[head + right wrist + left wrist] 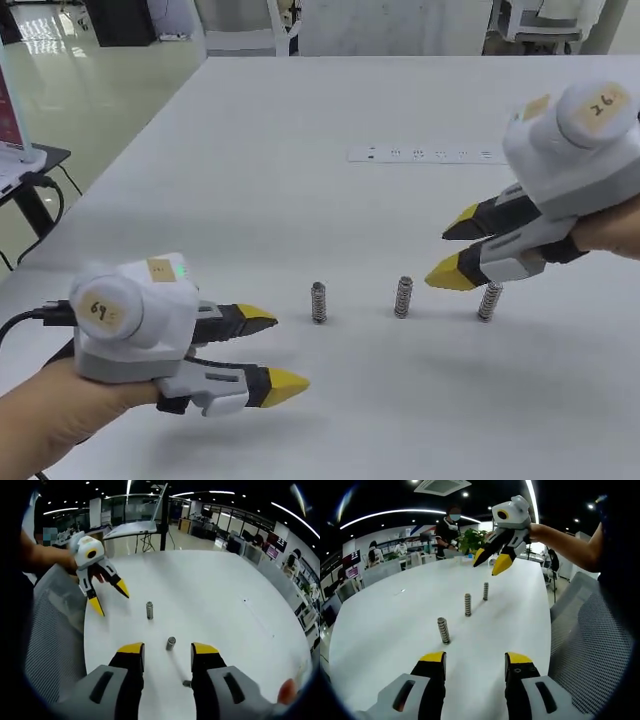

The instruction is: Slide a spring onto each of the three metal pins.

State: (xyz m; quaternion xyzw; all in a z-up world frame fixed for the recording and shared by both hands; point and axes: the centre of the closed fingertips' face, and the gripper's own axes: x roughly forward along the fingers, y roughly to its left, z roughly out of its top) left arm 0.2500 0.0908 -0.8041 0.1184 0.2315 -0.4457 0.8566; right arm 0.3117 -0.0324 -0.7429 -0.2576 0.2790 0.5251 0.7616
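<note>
The white surface (300,180) is carrying a row of coil springs, all standing upright and well apart from one another: the left spring (319,301), the middle spring (403,297) and the right spring (489,300). Whether a pin is sitting inside each coil cannot be told from these views.

The left gripper (285,350) is being held low over the near left part of the surface. Its yellow-tipped jaws are standing apart and holding nothing. It is pointing toward the row, short of the left spring and not touching it. In the left gripper view the row is running away from the jaws, with the left spring nearest.

The right gripper (440,258) is hovering at the right, raised above the surface, its jaws spread and carrying nothing. In the head view its lower jaw tip is sitting just above and to the left of the right spring; contact cannot be confirmed. In the right gripper view the right spring is showing low between the jaws, with the middle spring just beyond the jaw tips.

A white power strip (425,154) is lying flat farther back on the surface, well apart from the row.
</note>
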